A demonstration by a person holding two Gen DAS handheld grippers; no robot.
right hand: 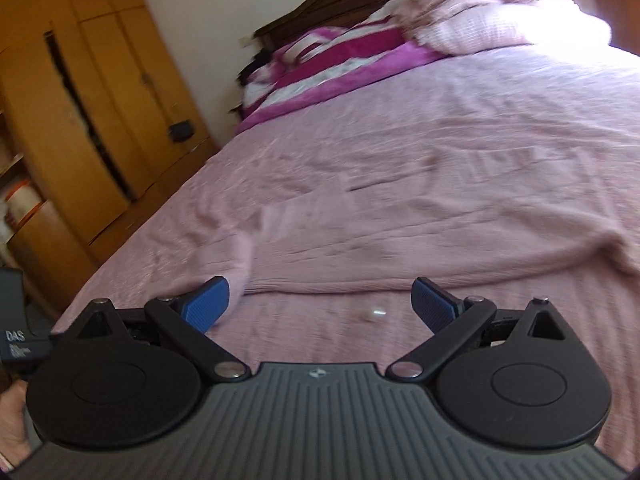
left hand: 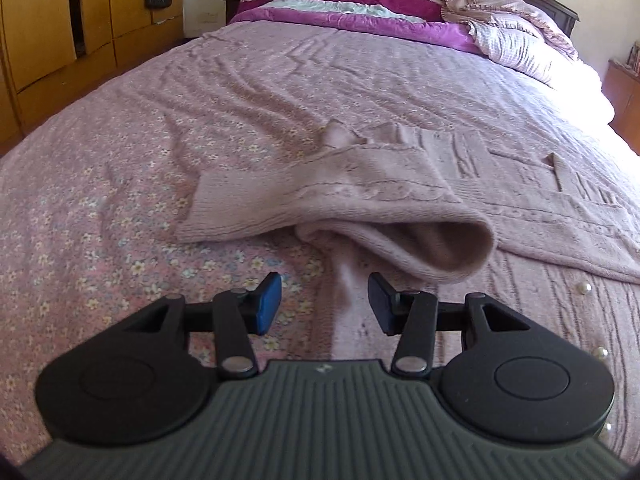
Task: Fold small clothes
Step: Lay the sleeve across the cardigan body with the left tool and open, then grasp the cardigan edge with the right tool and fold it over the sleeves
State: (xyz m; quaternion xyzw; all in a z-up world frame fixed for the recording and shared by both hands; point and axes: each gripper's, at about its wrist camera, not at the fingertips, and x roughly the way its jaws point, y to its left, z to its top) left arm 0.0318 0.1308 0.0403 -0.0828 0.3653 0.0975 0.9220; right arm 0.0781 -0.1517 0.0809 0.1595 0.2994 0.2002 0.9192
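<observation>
The pink cardigan (left hand: 400,200) lies across the bed (left hand: 248,92) near its foot edge; its sleeve cuff gapes just ahead of the left tool (left hand: 324,304), nearer; both tools, right tool (right hand: 322,304) too, spread empty.

White "DAS" marks a black device (right hand: 12,336).

Pink cardigan (left hand: 400,200) on bed (left hand: 160,160)

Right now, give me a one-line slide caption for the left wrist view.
Open left gripper hovers before the folded-over sleeve of a pink knit cardigan on the floral bedspread.
</observation>
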